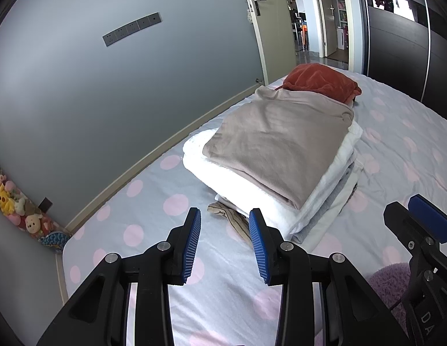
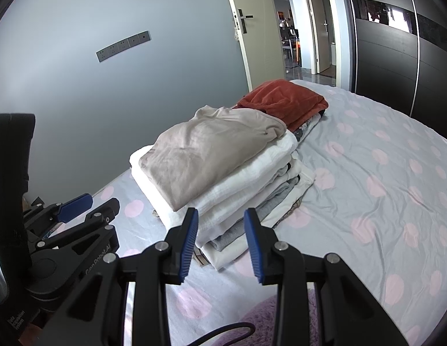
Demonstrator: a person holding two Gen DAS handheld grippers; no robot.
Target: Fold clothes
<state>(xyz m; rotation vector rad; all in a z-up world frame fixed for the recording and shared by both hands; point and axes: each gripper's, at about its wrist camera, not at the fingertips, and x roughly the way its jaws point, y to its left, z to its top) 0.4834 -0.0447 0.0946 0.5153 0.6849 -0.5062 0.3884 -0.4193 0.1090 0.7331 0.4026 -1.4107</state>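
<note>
A stack of folded clothes sits on the bed, with a beige garment (image 1: 281, 147) on top of white folded pieces (image 1: 246, 190); it also shows in the right wrist view (image 2: 203, 150). A rust-red garment (image 1: 321, 82) lies behind the stack, also seen in the right wrist view (image 2: 284, 101). My left gripper (image 1: 224, 245) is open and empty, just in front of the stack's near corner. My right gripper (image 2: 220, 242) is open and empty, close to the stack's near side. A purple fuzzy cloth (image 2: 266, 317) lies below the right gripper.
The bed has a grey sheet with pink dots (image 2: 367, 173). A grey wall (image 1: 79, 86) runs along the bed's left edge. Plush toys (image 1: 9, 199) sit on the floor at the left. An open door (image 1: 258, 28) and a dark wardrobe (image 1: 396, 43) stand beyond the bed.
</note>
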